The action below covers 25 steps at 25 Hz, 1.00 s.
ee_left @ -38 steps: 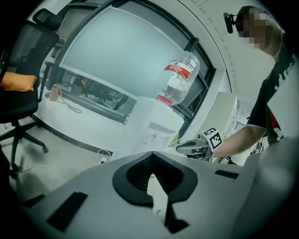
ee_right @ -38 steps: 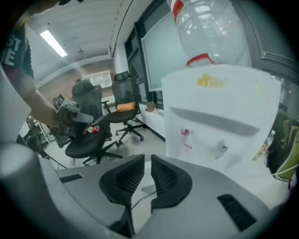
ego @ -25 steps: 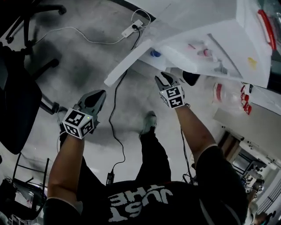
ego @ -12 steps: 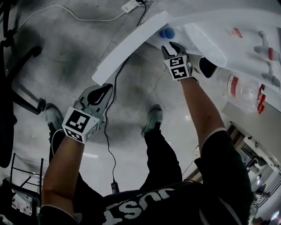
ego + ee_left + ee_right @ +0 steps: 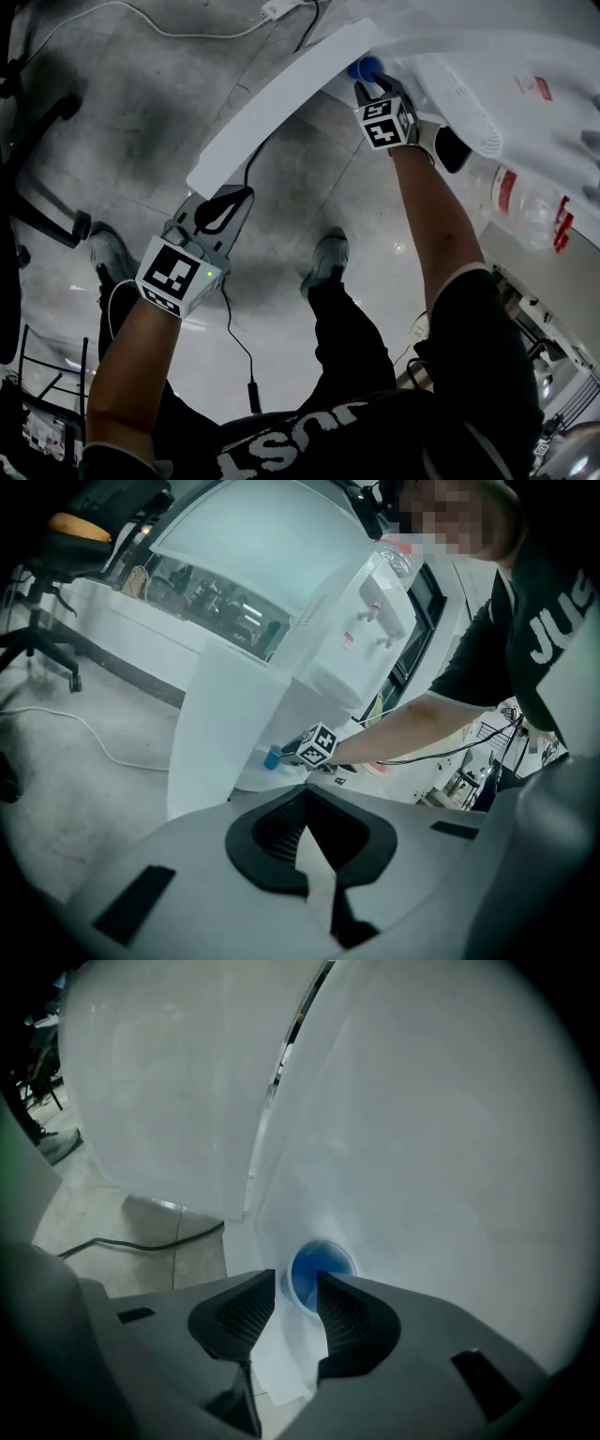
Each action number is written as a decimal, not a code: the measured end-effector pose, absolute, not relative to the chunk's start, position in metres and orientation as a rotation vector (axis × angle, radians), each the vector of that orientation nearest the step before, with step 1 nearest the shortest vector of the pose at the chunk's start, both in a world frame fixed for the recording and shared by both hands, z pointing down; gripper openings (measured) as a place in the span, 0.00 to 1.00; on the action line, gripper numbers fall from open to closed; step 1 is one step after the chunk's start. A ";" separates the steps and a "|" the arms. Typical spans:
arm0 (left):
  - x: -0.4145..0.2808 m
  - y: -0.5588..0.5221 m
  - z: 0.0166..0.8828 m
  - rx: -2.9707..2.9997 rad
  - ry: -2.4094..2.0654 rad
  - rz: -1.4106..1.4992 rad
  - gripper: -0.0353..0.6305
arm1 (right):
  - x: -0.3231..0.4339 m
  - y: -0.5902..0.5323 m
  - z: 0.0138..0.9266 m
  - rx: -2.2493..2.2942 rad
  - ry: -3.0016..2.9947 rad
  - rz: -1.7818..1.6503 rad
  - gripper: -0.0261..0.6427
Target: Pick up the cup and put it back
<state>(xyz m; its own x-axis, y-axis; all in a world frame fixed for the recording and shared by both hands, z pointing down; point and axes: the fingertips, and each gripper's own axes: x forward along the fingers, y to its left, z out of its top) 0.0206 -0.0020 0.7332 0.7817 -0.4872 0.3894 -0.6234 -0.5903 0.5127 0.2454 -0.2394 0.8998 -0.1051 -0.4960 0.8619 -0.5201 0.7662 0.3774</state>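
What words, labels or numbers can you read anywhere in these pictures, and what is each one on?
"JUST": white print on the person's black shirt, upside down in the head view.
Small red labels on the water dispenser: too small to read.
Red label on the clear bottle: too blurred to read.
No other readable text.

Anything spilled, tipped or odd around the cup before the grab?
Nothing stands out. The blue cup stands upright, mouth up, on the white surface, and no spill shows around it.
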 end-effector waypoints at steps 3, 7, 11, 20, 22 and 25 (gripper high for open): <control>0.019 -0.001 0.736 2.304 -0.821 0.272 0.06 | 0.245 -0.244 0.907 0.778 -1.718 0.008 0.25; 0.021 -0.007 0.731 2.341 -0.824 0.238 0.06 | 0.243 -0.247 0.918 0.752 -1.687 0.003 0.25; 0.021 -0.010 0.728 2.355 -0.824 0.230 0.06 | 0.246 -0.241 0.926 0.720 -1.630 0.053 0.11; 0.021 0.031 0.639 2.357 -0.736 0.225 0.06 | 0.201 -0.050 0.803 0.610 -1.778 0.437 0.10; 0.020 0.033 0.602 2.368 -0.733 0.207 0.06 | 0.193 -0.021 0.762 0.615 -1.787 0.494 0.10; 0.015 0.026 0.549 2.406 -0.736 0.170 0.06 | 0.175 -0.005 0.698 0.641 -1.812 0.514 0.10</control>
